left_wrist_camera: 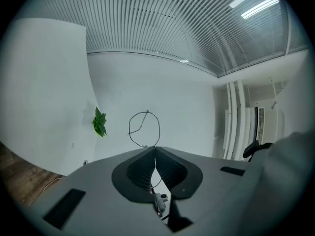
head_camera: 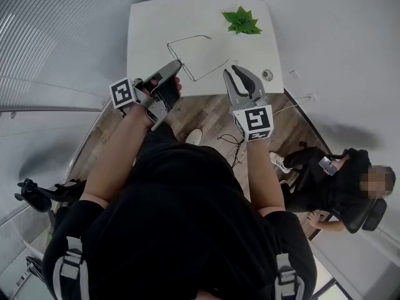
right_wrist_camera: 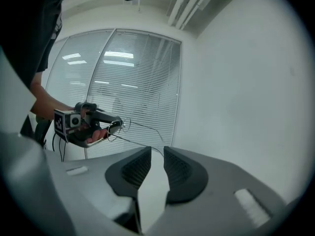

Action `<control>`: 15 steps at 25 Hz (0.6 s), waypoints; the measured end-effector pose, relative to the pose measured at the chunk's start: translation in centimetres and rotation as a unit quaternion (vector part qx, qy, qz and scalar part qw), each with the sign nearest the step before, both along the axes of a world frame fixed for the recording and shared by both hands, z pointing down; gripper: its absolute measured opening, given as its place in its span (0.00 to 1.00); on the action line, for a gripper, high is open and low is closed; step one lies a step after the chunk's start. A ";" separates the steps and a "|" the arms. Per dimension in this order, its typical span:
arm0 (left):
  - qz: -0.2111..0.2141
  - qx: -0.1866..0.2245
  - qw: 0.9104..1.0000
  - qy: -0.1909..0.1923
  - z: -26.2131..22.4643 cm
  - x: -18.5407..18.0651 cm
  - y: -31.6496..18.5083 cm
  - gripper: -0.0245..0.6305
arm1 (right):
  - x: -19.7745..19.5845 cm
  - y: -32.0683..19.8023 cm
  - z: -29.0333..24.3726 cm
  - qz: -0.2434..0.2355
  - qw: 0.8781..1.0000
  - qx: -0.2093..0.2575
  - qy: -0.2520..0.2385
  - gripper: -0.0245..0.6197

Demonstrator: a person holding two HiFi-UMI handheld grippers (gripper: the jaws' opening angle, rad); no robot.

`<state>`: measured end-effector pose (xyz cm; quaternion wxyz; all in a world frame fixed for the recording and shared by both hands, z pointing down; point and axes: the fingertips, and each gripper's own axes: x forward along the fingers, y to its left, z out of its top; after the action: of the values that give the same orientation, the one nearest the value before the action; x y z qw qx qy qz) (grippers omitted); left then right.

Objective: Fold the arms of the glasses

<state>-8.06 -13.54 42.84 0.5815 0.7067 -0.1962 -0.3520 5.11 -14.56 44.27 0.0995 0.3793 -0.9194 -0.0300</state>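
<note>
Left tongs (head_camera: pixel 177 64): jaws pressed together, pinching the glasses (head_camera: pixel 187 40) at the frame; the left gripper view shows the pad tips (left_wrist_camera: pixel 150 154) meeting on the thin wire, with one round rim (left_wrist_camera: pixel 159 129) standing just beyond them. Marker cube (head_camera: pixel 123 93) behind the handle, hand wrapped round the grip. Right tongs (head_camera: pixel 232 70): jaws spread, a clear gap between the ribbed pads (right_wrist_camera: pixel 138 168), nothing gripped; marker cube (head_camera: pixel 254 122) at the rear. Glasses: thin wire frame, held off the table (head_camera: pixel 150 30) ahead of both tongs, arms unfolded; from the left tongs the wire runs across towards the right tongs, and in the right gripper view one arm (right_wrist_camera: pixel 142 127) reaches to just beyond the open gap; whether it touches a pad cannot be told. Table: white, beneath and beyond both tongs. Plant (head_camera: pixel 242 21): green leaves on the table, beyond the right tongs and well apart from them; left of the glasses in the left gripper view (left_wrist_camera: pixel 100 123). Seated person (head_camera: pixel 331 186): dark clothes, in a chair, behind and to the right of the right tongs. Blinds (right_wrist_camera: pixel 138 82): pale slats, behind the left tongs as seen from the right tongs.
</note>
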 end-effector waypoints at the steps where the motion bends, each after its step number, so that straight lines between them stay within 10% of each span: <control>1: 0.000 0.000 1.000 0.001 -0.1 0.0 0.1 0.06 | 0.0 -0.2 0.2 0.003 1.000 0.001 0.013 0.18; 15: -0.007 0.006 1.000 0.015 -1.0 -0.6 0.1 0.06 | -0.8 -1.7 2.2 0.026 0.978 0.068 0.196 0.20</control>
<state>-8.67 -13.45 41.86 0.5775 0.7035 -0.1904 -0.3677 4.35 -16.30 46.45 0.2523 0.3956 -0.8678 -0.1636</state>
